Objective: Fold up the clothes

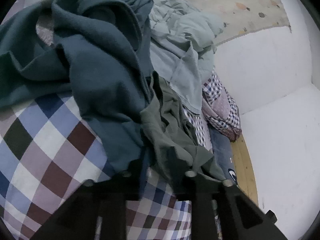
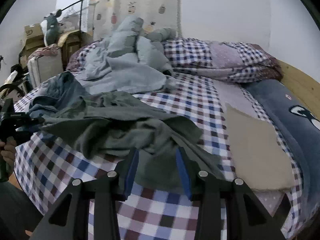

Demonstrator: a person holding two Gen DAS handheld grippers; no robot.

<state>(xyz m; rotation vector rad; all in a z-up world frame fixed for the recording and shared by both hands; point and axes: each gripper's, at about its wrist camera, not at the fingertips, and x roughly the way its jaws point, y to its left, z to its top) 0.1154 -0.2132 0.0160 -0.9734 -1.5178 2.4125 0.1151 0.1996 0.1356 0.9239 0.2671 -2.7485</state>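
Still at the spread-out step: right gripper [image 2: 158,168] wide open around the olive garment [image 2: 120,128], left gripper [image 1: 158,172] apparently pinching its edge, needs clamping then flattening.

Left gripper [image 1: 160,168] fingertips are buried under the green garment [image 1: 170,132]; whether they pinch it is unclear.

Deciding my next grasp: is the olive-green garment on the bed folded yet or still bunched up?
Still bunched up. The olive-green garment lies crumpled in uneven ridges across the checked bedsheet, with no flat panels or straight fold edges.
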